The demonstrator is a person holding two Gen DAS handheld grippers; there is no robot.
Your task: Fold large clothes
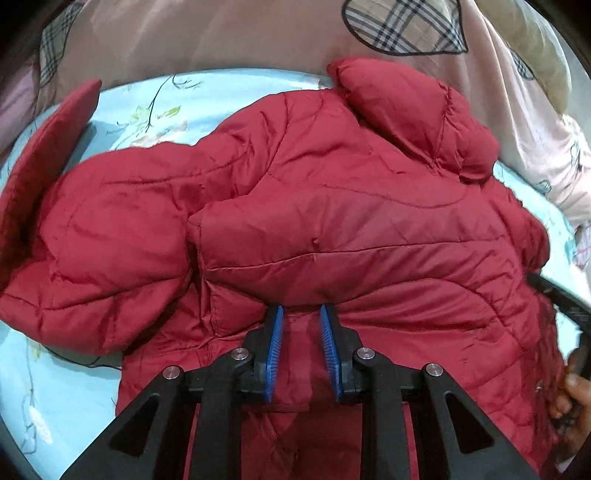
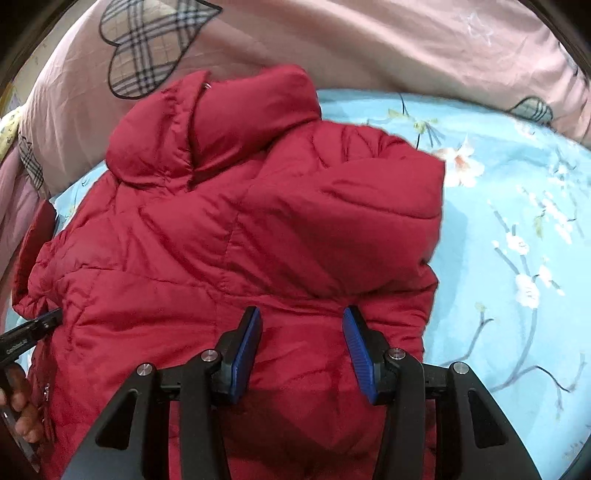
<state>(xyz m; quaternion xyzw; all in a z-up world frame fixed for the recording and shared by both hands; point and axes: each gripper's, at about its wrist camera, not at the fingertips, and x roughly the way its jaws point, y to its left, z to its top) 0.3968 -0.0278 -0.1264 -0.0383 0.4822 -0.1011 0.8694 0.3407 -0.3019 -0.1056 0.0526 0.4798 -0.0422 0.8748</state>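
Note:
A red quilted puffer jacket [image 1: 332,206] lies on a light blue floral bedsheet [image 1: 66,384], hood [image 1: 406,110] toward the far side. One sleeve [image 1: 103,229] lies out to the left; a flap is folded over the body. My left gripper [image 1: 302,314] hovers over the jacket's lower middle, jaws apart with red fabric showing between them, gripping nothing. In the right wrist view the jacket [image 2: 229,229] fills the centre, with a sleeve [image 2: 354,206] folded across it. My right gripper [image 2: 303,317] is open over the jacket's lower part, empty.
A pink quilt with plaid heart patches [image 1: 402,26] is bunched along the far side of the bed; it also shows in the right wrist view [image 2: 155,48]. Bare floral sheet [image 2: 517,258] lies right of the jacket. The other gripper's black tip [image 2: 33,328] shows at the left edge.

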